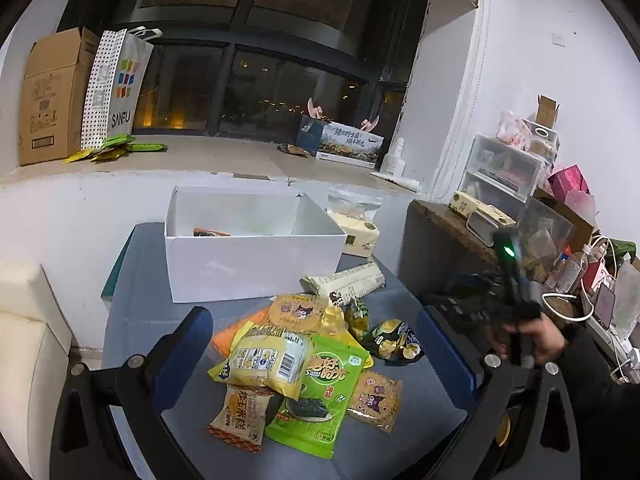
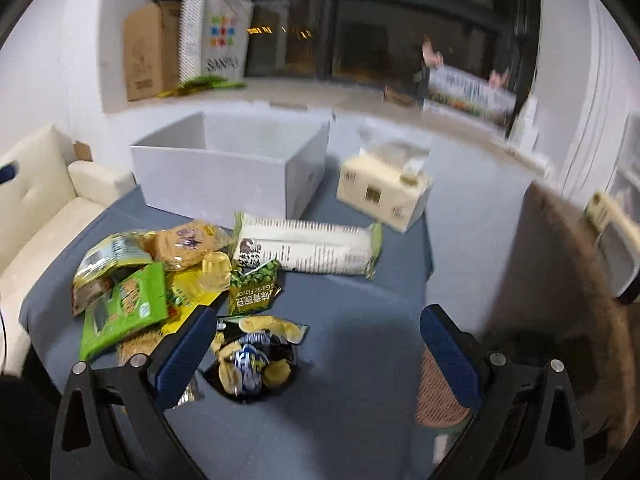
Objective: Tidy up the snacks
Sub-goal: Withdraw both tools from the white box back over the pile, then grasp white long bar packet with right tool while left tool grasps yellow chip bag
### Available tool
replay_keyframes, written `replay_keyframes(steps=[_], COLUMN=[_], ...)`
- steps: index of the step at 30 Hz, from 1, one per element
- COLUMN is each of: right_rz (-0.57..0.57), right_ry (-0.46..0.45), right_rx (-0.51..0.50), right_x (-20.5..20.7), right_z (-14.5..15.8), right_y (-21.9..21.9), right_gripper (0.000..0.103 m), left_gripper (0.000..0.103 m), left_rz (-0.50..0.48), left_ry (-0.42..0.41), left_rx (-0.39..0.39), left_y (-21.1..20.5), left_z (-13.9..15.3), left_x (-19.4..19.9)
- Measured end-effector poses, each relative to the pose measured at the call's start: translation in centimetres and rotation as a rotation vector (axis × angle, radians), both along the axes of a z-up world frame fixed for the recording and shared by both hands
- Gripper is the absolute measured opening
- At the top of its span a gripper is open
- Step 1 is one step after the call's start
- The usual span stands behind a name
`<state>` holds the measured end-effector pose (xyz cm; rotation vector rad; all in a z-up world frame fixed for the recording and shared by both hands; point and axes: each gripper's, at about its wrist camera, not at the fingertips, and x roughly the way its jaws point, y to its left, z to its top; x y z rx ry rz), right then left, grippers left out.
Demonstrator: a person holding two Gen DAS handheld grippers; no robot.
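Barely begun: one orange-edged packet [image 1: 211,233] visible inside open white cardboard box [image 1: 256,256], upper centre; heap of bright foil snack packets [image 1: 304,364] unsorted, centre frame; left gripper [image 1: 316,344] and right gripper [image 2: 316,344] both spread wide, empty

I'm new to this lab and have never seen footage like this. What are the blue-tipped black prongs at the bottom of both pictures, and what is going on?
Those prongs are handheld grippers, one per hand, each with a camera looking along its jaws. One picture is from the left gripper, the other from the right gripper. Both stand open and hold nothing. On the grey table lies a pile of snack packets, a black chip bag, a long biscuit pack and a white box, likely where the snacks go.
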<state>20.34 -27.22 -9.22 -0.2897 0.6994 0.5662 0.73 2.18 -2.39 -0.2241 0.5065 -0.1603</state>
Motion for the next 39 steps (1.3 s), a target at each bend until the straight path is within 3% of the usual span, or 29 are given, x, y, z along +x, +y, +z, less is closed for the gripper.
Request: replay_keyframes(steps=[2,6,8,12,15,18,19,20,21,22,29,35,39], right_rz=[-0.047,-0.161,-0.313,-0.499,-0.604,-0.641,-0.649,-0.651,-0.650,-0.640,-0.558,-0.451,-0.341], right_ry=[0.121,0.394,0.471,0.617,0.724,0.777,0.780,0.750,0.726,0.706,0.657,0.500,0.403], right_rx=[0.093,0.394,0.473,0.679,0.754,0.743,0.712,0.670,0.631,0.589,0.627,0.766,0.855], right_x=[2.5,8.0,10.7,14.7,16.4,17.4,17.7,17.8,17.9,18.0,16.8,13.5,10.9], right_z=[-0.9,-3.1,-4.4,-6.9,-9.0,-10.1,-10.2,-9.7,-9.4,-9.2,-8.1,-2.7,1.6], right_y=[0.4,0.1,-0.1,-0.7,-0.5,0.6,1.0,1.6,2.0,2.4,1.7,-0.9,-2.2], right_gripper=[0.103,0.103,0.103,0.103,0.103,0.103,0.103,0.092,0.074,0.037,0.029,0.027,0.027], left_gripper=[0.103,0.103,0.103,0.103,0.103,0.103,0.103,0.103,0.103,0.103,0.103,0.103,0.103], left_rz=[0.000,-0.003,0.003,0.009,0.027,0.035,0.040,0.044,0.047,0.049,0.064,0.029,-0.034], left_ry=[0.006,-0.001,-0.002,0.004,0.023,0.026,0.028,0.030,0.032,0.032,0.031,0.061,0.122], left_rx=[-0.008,-0.014,-0.010,-0.028,-0.048,-0.069,-0.075,-0.082,-0.087,-0.090,-0.089,-0.049,0.053], left_y=[0.2,0.4,0.6,1.2,1.9,2.5,2.7,2.8,2.9,3.1,3.3,2.4,0.9], left_z=[-0.3,-0.6,-0.6,-1.1,-1.8,-2.2,-2.3,-2.4,-2.5,-2.5,-2.5,-2.9,-4.1], left_x=[0.0,-0.4,-0.6,-0.8,-0.8,-1.0,-1.0,-1.0,-1.1,-1.1,-1.2,-0.3,1.4])
